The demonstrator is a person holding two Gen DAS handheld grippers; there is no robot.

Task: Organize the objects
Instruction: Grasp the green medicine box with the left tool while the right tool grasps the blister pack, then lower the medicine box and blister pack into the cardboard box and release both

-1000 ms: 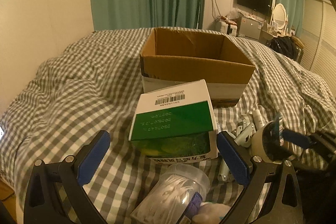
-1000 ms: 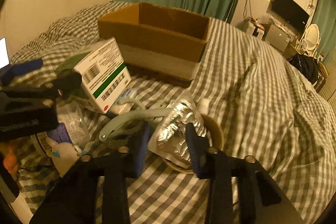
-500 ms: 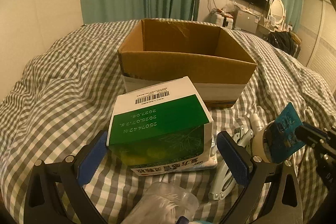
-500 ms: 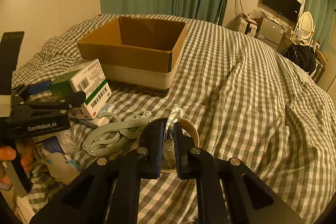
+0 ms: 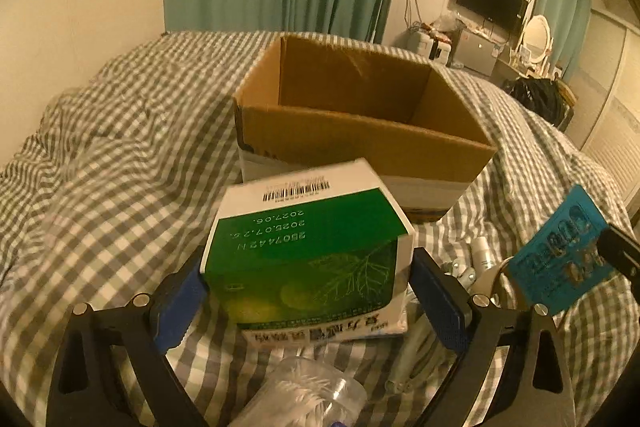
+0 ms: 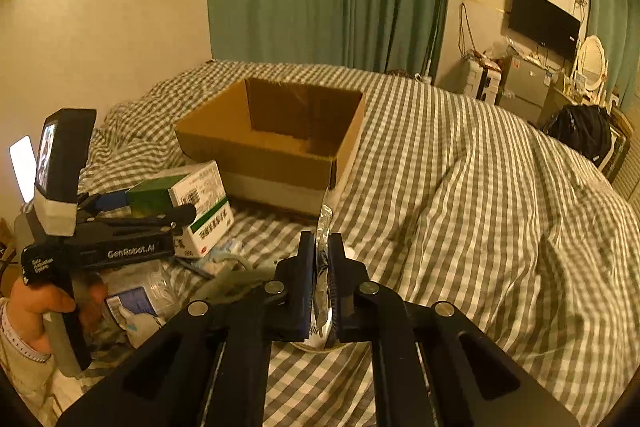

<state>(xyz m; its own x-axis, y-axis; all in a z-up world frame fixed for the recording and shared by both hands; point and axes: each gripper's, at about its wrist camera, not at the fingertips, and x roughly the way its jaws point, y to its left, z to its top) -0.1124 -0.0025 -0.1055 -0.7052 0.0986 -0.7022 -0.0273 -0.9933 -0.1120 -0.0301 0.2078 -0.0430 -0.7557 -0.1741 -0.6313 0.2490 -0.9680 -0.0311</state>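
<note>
**Ana:** Checked bedding (image 6: 460, 187) covers the bed, with 1 open cardboard box (image 5: 360, 115) sitting on it under green curtains. Where do the tongs stand?

**Ben:** Left tongs (image 5: 308, 291) have both blue pads against the sides of the green carton (image 5: 308, 251), so they grip it. Right tongs (image 6: 320, 259) are pressed together on 1 foil packet (image 6: 323, 227), standing on edge between the pads.

**Ana:** Which way is the box?

**Ben:** Straight ahead of both, beyond the carton, its long side facing the left tongs, which look nearer.

**Ana:** What else is left?

**Ben:** 1 clear tub (image 5: 308, 399), possibly cotton swabs, near the left tongs, plus grey plastic pieces (image 6: 236, 275) I can't count.
</note>
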